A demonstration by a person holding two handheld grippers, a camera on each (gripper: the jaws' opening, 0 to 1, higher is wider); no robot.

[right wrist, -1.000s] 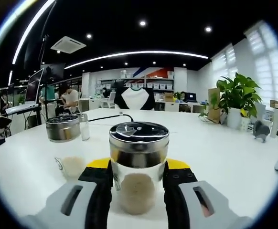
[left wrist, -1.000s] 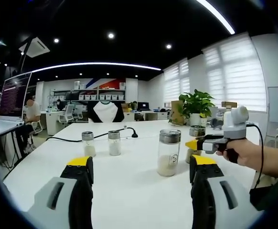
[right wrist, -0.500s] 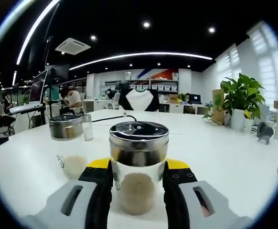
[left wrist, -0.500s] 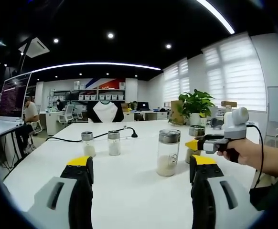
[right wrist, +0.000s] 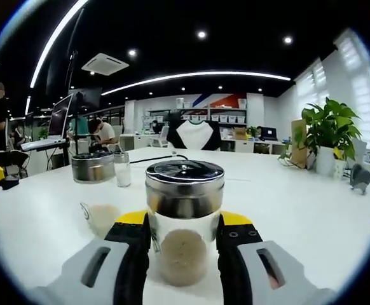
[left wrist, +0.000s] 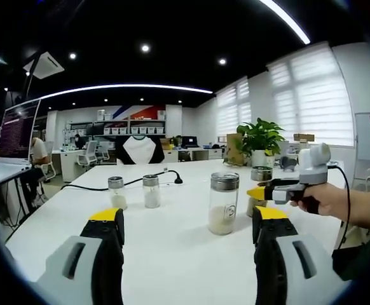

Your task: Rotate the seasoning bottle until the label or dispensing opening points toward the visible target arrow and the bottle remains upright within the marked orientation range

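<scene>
While the background behind the seasoning bottle (right wrist: 184,222) has slid sideways over the last second and the bottle has kept its place between our right gripper (right wrist: 184,238) fingers, we judge the turn is under way, with the bottle upright on the white worktop (right wrist: 312,210). Those fingers are closed against its glass sides. Our left gripper (left wrist: 186,238) hangs back, fingers wide apart and empty, a taller jar (left wrist: 224,202) beside the bottle; no target arrow can be made out.
</scene>
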